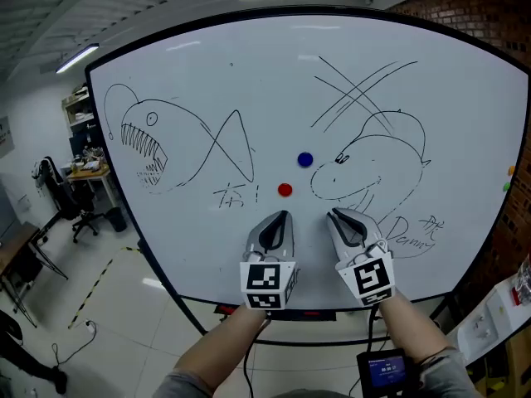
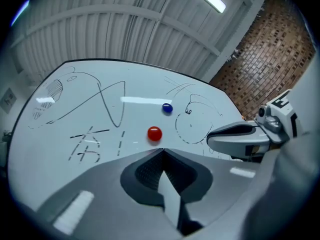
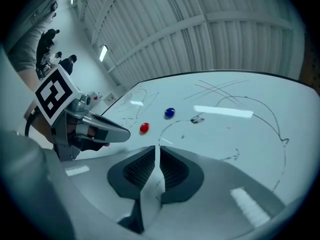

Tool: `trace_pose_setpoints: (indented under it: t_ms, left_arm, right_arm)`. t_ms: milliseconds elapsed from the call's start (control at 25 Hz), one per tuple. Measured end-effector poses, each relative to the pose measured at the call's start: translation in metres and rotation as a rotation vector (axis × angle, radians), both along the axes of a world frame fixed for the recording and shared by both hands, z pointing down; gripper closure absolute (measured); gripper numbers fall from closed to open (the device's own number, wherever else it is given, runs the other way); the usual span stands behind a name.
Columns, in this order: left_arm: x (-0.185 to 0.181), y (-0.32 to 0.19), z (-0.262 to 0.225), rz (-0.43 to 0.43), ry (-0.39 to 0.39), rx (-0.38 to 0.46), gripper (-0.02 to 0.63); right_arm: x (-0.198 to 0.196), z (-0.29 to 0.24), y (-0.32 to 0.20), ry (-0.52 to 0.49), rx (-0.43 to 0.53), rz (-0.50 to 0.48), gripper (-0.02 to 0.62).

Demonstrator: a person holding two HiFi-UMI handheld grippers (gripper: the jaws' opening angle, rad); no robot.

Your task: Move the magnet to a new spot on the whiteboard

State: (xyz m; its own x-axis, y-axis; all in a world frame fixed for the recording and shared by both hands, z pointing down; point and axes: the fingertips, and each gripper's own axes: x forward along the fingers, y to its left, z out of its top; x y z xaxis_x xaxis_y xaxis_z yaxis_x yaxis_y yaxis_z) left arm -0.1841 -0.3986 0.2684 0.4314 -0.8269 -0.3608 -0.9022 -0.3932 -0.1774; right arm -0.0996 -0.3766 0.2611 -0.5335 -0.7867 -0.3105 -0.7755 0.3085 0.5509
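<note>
Whiteboard (image 1: 249, 81) w/ doodles, brick wall (image 1: 473, 7) rt, maybe desk (image 1: 90, 172) left.

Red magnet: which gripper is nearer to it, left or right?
Left. The left gripper sits just below the red magnet, pointing up at it. The right gripper is below and off to its right, farther away.

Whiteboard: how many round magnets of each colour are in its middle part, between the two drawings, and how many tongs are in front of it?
red magnet: 1
blue magnet: 1
tongs: 2, the left tongs and the right tongs
Total: 4
</note>
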Motion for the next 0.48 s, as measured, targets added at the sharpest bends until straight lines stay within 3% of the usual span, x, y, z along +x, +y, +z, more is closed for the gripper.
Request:
trace_pose_setpoints:
  t_ms: [280, 480]
  left_arm:
    - [-0.051, 0.001, 0.01, -0.043, -0.027, -0.006, 0.606]
    - [-0.068, 0.003, 0.013, -0.042, -0.038, 0.003, 0.606]
  right_arm:
    - [-0.072, -0.016, -0.013, 0.127, 0.141, 0.078, 0.492]
    - [-0.092, -0.026, -0.032, 0.144, 0.145, 0.131, 0.429]
